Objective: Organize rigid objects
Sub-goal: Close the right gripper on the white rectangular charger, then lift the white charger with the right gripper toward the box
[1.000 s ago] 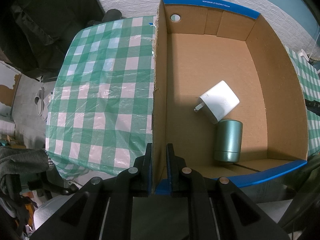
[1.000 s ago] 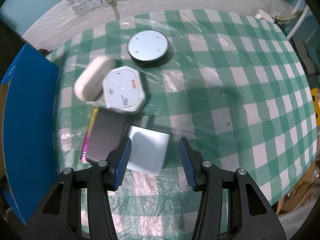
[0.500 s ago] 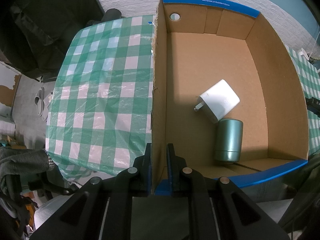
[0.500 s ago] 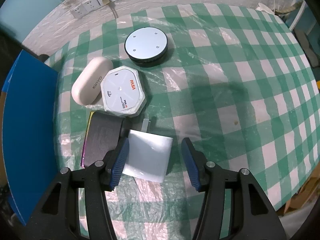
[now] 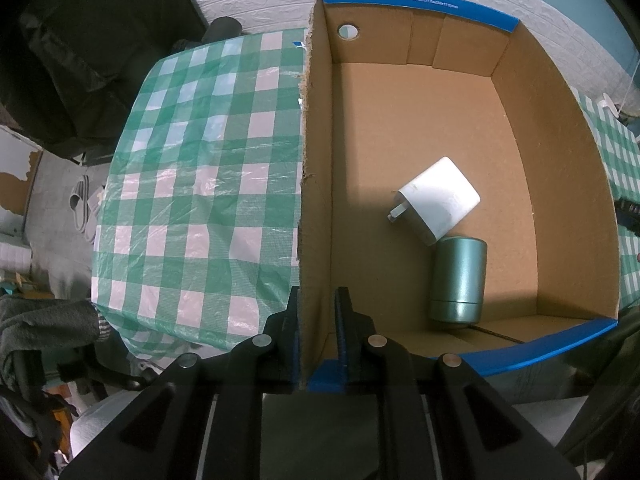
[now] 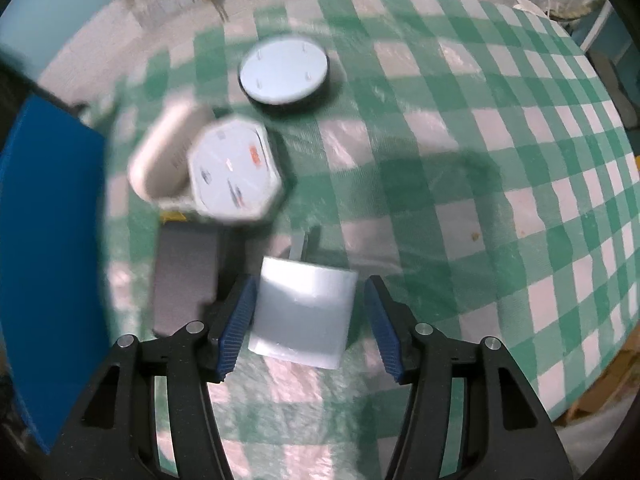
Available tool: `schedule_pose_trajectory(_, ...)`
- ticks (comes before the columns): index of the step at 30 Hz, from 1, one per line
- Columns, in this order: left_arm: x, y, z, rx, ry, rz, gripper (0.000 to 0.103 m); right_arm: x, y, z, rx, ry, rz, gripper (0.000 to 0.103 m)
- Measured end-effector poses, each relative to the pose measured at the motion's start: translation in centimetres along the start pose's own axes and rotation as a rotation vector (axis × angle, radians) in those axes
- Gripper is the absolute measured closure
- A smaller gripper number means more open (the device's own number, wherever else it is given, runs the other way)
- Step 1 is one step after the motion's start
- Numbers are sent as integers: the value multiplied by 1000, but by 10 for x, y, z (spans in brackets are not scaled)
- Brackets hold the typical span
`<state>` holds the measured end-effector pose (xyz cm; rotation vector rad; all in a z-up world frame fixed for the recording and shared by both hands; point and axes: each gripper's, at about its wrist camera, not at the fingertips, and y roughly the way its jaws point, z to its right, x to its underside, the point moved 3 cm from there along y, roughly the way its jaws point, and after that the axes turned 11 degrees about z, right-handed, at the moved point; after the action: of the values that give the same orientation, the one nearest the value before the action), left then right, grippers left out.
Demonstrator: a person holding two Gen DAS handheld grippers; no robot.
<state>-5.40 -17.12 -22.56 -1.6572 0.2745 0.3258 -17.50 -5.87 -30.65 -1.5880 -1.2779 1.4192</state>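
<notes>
My left gripper [image 5: 317, 322] is shut on the left wall of the open cardboard box [image 5: 316, 184]. Inside the box lie a white plug charger [image 5: 438, 199] and a green metal cylinder [image 5: 458, 280]. My right gripper [image 6: 308, 326] is open, its blue-padded fingers on either side of a white square charger [image 6: 304, 312] lying on the checked tablecloth. Its left finger sits close to the charger and there is a gap on the right. The right wrist view is blurred.
On the green checked cloth [image 6: 480, 160] lie a grey flat case [image 6: 184, 276], a white octagonal box [image 6: 236, 176], a cream oval case [image 6: 164, 164] and a round black-rimmed disc [image 6: 284, 70]. The box's blue outer wall [image 6: 48, 260] stands at the left.
My right gripper has moved forward over the white square charger, which now sits deeper between the fingers. The left gripper and the box have not moved.
</notes>
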Motion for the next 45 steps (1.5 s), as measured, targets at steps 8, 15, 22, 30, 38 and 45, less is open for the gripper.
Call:
schedule_pose_trajectory(8,-1,0,-1,4,-2,-2,90,7,1,-1,36,-35,11,52)
schedule_pose_trajectory(15,-2,1,-1,5,-3,-3,89,6,-11,3,45,-31,34,54)
schedule_pose_trajectory(22,-3,1,0,5,-2,-3,89,3,-36,4,38,-36,75,54)
schedule_pose_trajectory(30,-3,1,1,6,-2,-2,89,2,-68,9,23,-50,126,54)
schedule_pose_trajectory(38,-3,1,1,5,-1,-2,89,-20,-77,-35,-17,-94,182,54)
schedule_pose_trajectory(45,-3,1,1,6,-1,-3,89,-32,-98,-88,-82,-175,237,54)
